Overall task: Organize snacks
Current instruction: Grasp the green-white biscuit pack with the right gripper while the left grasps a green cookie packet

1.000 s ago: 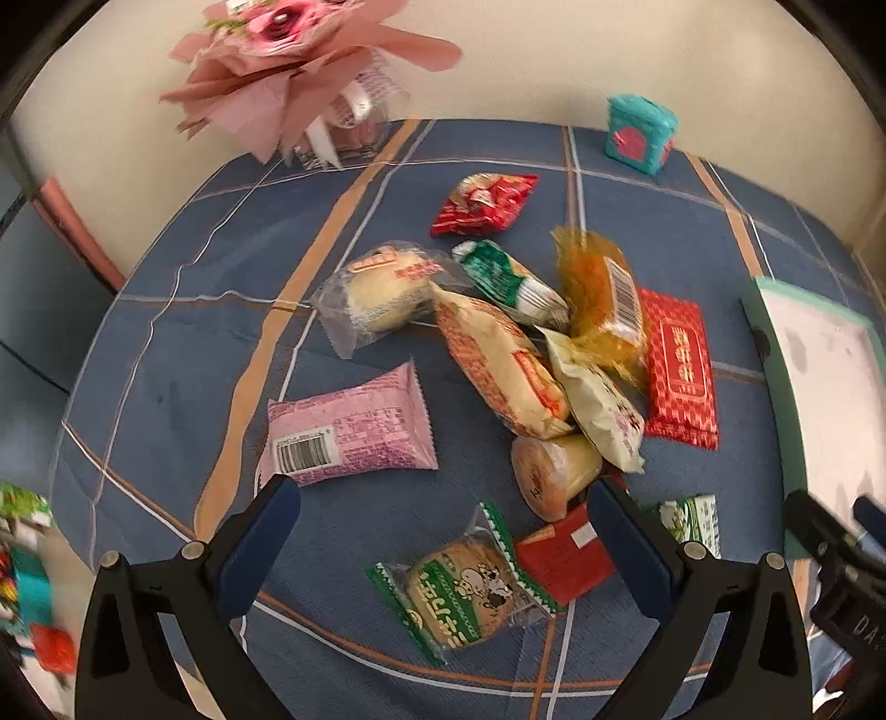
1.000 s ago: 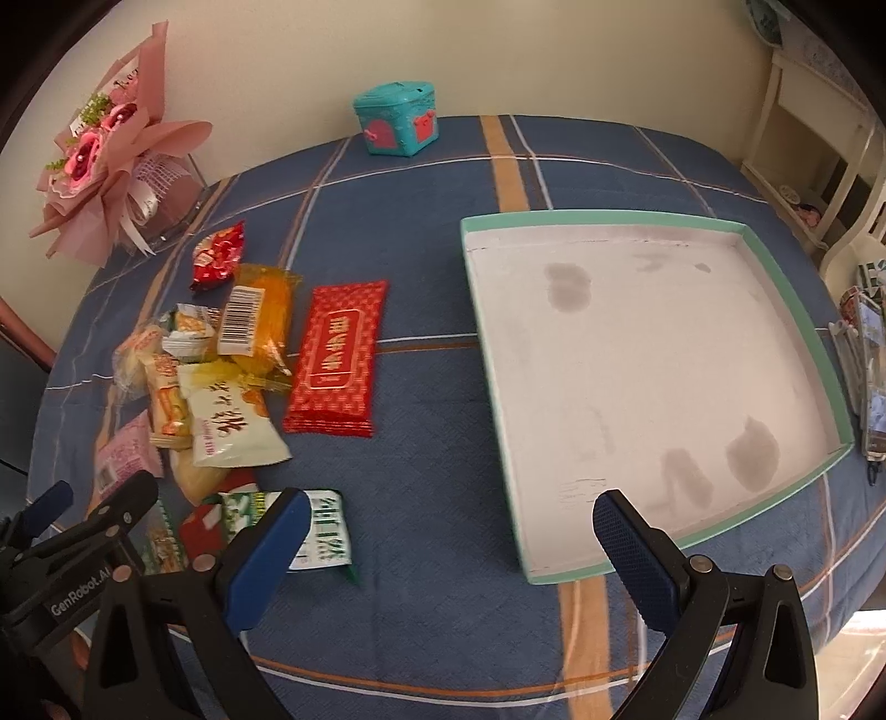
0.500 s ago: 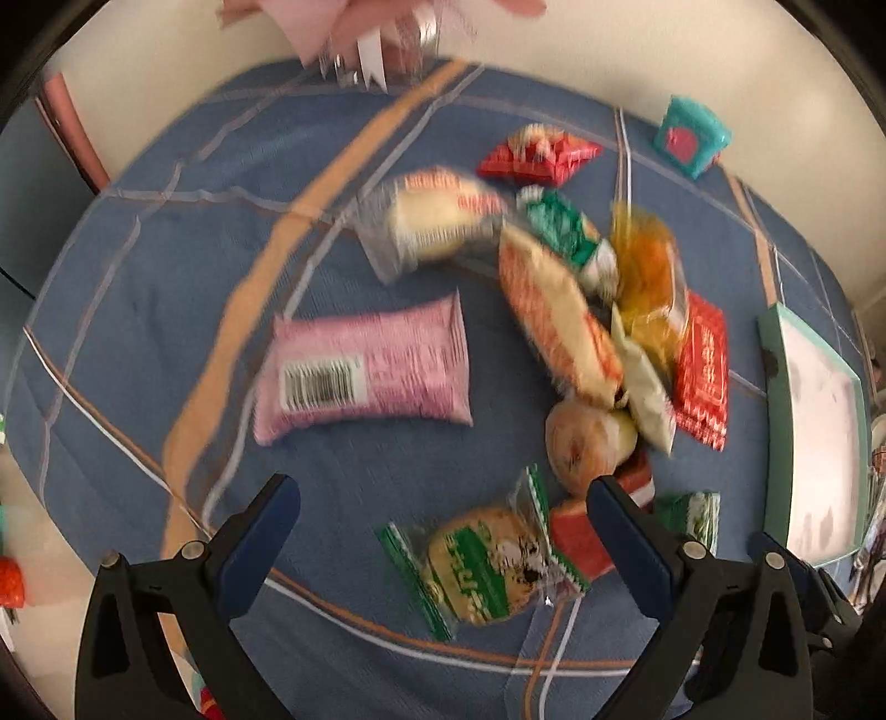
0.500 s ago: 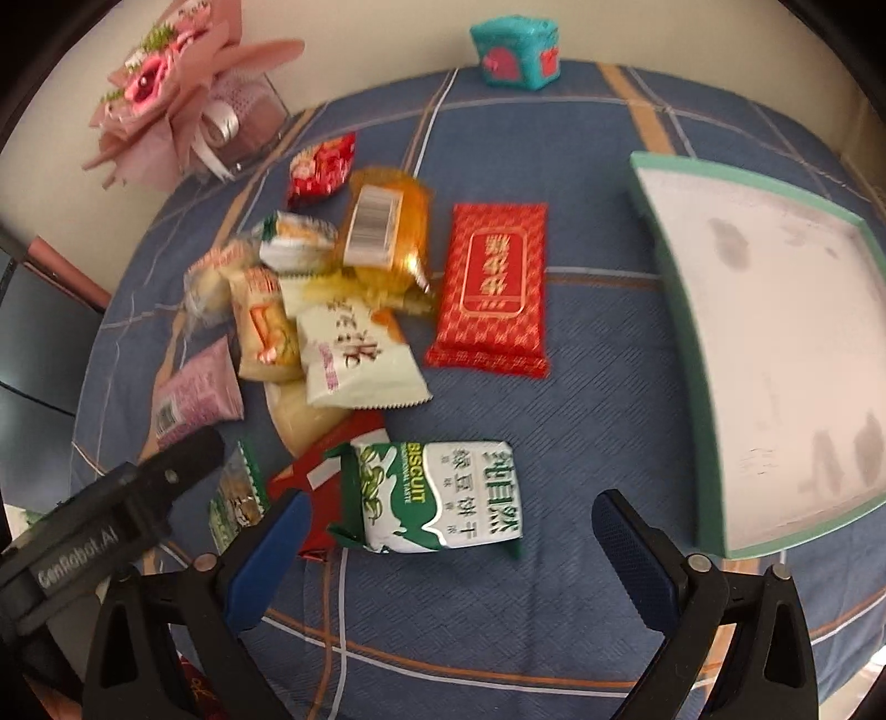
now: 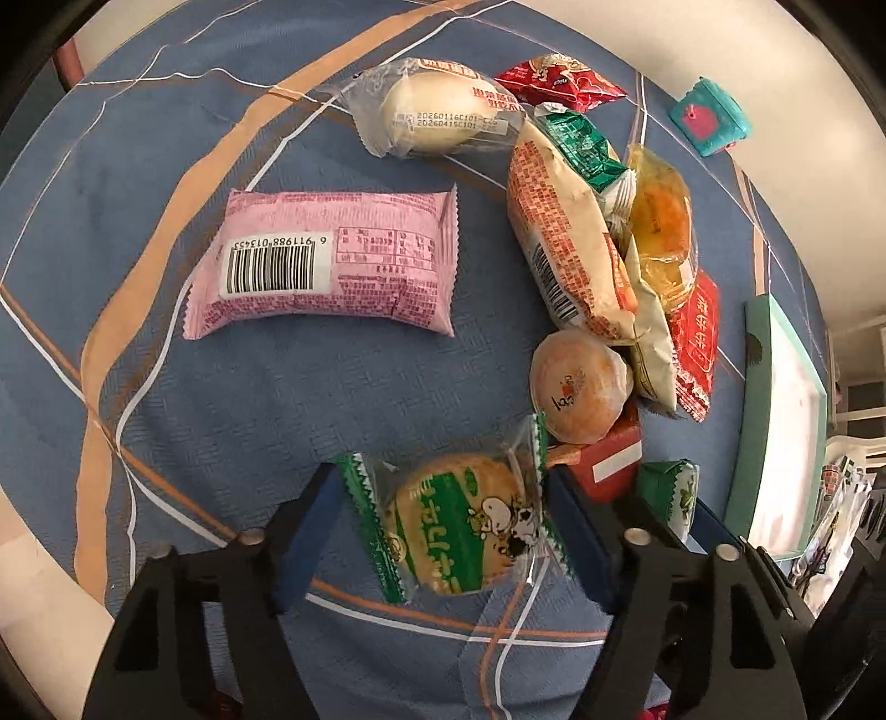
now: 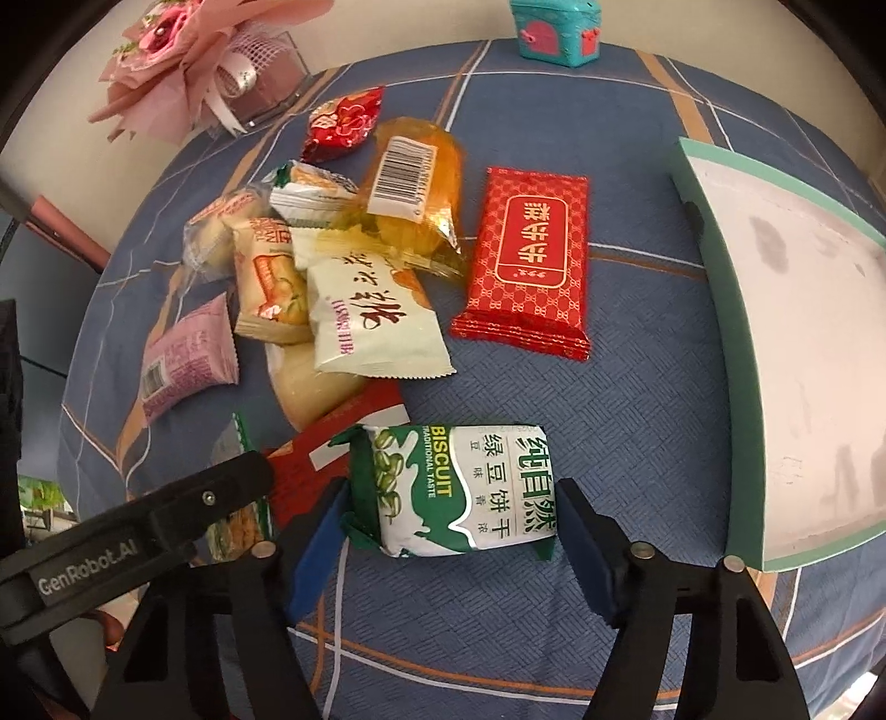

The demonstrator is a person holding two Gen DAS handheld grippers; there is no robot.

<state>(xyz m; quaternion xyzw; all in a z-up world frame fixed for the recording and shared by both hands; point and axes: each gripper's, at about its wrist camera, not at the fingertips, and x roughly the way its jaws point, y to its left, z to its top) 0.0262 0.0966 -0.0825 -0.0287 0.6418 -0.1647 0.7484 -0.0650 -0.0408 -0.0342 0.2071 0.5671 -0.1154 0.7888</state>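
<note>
Both grippers point steeply down at the near edge of the snack pile, each set astride its own packet, which looks like a paired pick for carrying to the green-rimmed tray at the right. The left gripper has just been closing; its blue pads bracket the round green-and-clear wrapped biscuit, touching or nearly touching the crinkled wrapper ends, though a firm pinch cannot be confirmed. The right gripper has likewise just been closing around the green-and-white mung bean biscuit pack, pads right at its short ends, so that it spans the pack lengthwise; whether they already press is hard to tell. The left wrist view shows the back of the pink packet with its barcode, the round orange-topped pastry and the clear-wrapped white bun up close. The right wrist view alone shows the tray's empty, stained white floor, the flat red packet, the pink bouquet and the teal box, plus the left gripper's black arm beside it.
</note>
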